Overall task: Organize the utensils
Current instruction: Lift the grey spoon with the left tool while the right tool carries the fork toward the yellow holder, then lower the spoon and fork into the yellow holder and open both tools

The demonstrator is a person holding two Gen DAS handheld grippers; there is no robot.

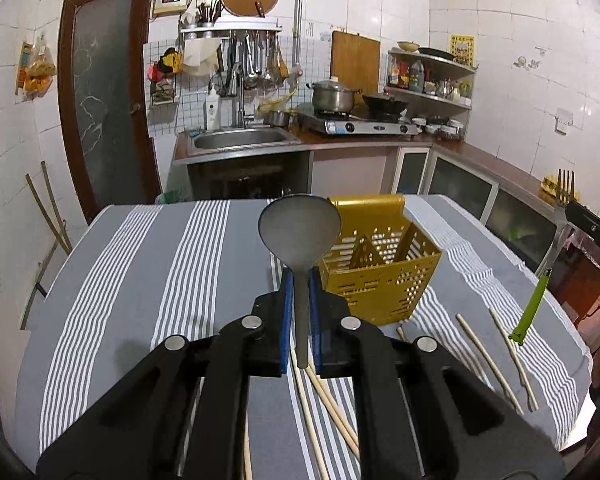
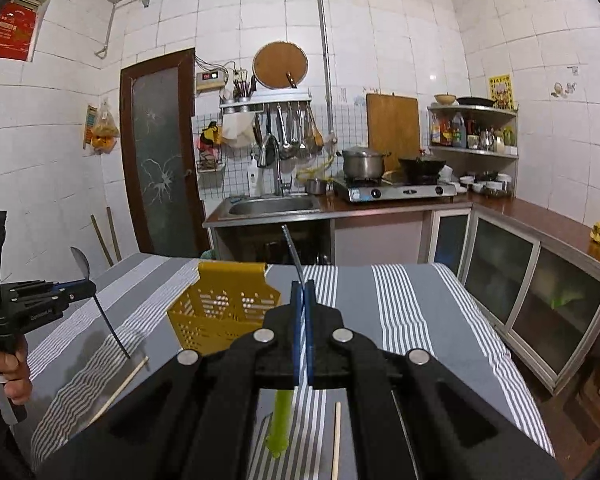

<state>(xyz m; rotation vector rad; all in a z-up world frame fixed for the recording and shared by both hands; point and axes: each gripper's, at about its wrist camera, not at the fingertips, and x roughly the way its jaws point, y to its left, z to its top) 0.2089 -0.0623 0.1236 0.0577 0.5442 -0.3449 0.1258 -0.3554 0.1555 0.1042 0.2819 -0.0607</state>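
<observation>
Up close in the left wrist view, the left tool (image 1: pixel 299 276) is clamped on the handle of a grey metal spoon (image 1: pixel 299 236), its blue pads pressing the stem from both sides and the round bowl standing up above the fingertips. Under it, several wooden chopsticks (image 1: pixel 485 356) lie loose on the grey-and-white striped cloth of the tabletop (image 1: pixel 140 280), some beneath the tool and two more off to the right. Just beyond the spoon, a yellow perforated utensil caddy (image 1: pixel 380 276) lies tipped on the cloth with its open mouth showing dividers inside.

At the right edge of the same view, a fork with a green handle (image 1: pixel 548 264) hangs in the air, tines up. From the right wrist view, the right tool (image 2: pixel 303 292) is closed tight on that fork's metal neck (image 2: pixel 294 256), the green handle (image 2: pixel 281 424) hanging below the pads; one chopstick (image 2: pixel 336 440) lies on the cloth beneath. To the left, a hand (image 2: pixel 4 368) grips the other tool, spoon raised clear of the cloth.

Farther back stand a steel sink (image 2: pixel 274 206), a gas stove (image 2: pixel 396 190) with a pot (image 2: pixel 363 162), and a dark door (image 2: pixel 160 152)
</observation>
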